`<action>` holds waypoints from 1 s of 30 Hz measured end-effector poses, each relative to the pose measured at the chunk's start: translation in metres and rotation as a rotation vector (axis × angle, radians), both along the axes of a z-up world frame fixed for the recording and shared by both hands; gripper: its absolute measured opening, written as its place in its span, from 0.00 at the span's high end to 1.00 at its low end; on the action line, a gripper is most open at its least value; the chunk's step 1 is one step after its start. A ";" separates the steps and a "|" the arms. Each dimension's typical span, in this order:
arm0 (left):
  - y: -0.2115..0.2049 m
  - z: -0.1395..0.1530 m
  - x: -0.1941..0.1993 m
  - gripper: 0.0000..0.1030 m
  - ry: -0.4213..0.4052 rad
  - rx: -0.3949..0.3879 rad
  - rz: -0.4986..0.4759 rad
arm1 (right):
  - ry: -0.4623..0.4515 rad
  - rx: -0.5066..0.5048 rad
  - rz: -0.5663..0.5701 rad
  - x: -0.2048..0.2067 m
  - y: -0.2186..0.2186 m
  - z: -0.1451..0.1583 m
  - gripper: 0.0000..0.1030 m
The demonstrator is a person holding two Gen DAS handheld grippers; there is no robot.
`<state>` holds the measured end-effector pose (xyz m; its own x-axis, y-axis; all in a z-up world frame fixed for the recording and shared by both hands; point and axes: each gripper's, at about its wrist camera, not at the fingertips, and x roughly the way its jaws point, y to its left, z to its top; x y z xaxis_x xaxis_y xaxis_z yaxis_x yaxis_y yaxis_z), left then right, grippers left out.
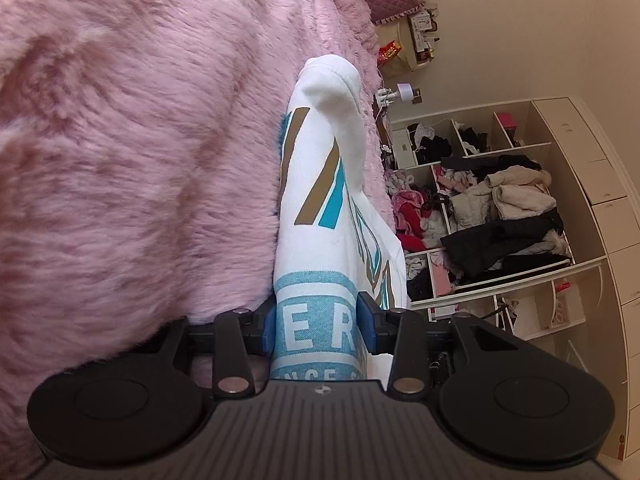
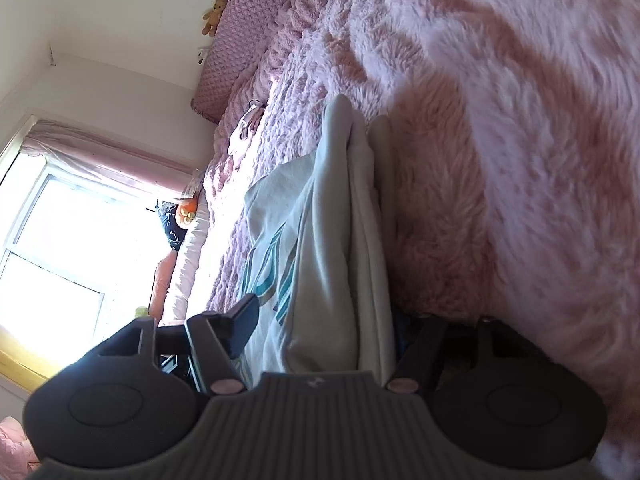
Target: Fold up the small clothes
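A small white garment (image 1: pixel 320 184) with teal and tan stripes and a blue lettered patch lies on a fluffy pink blanket (image 1: pixel 132 140). My left gripper (image 1: pixel 318 326) is shut on its near edge, the blue pads pressing both sides of the lettered patch. In the right wrist view the same garment (image 2: pixel 320 248) shows as folded white layers running away from me. My right gripper (image 2: pixel 324 328) is closed around its near edge; the left finger (image 2: pixel 240 320) shows against the cloth, the right finger is mostly hidden behind the fabric and blanket.
The pink blanket (image 2: pixel 500 140) covers the bed. Open white shelves (image 1: pixel 500 216) stuffed with piled clothes stand beyond the bed edge. A quilted pink headboard (image 2: pixel 236 36), a small teddy bear (image 2: pixel 214 14) and a bright window (image 2: pixel 60 232) lie on the other side.
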<state>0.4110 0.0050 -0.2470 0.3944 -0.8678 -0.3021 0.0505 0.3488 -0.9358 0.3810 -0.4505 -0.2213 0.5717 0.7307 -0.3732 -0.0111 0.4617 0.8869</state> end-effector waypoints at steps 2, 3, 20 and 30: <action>-0.007 -0.002 0.008 0.54 0.000 0.008 -0.015 | -0.006 -0.019 0.031 0.011 0.008 0.000 0.35; -0.010 -0.002 0.012 0.53 0.001 0.010 -0.020 | -0.008 -0.025 0.042 0.014 0.011 -0.001 0.35; -0.027 0.053 0.007 0.69 -0.060 0.124 -0.036 | -0.040 -0.237 0.009 0.013 0.042 0.055 0.77; 0.040 0.152 -0.036 0.69 -0.173 0.145 0.063 | -0.162 -0.233 0.069 -0.001 0.104 0.155 0.77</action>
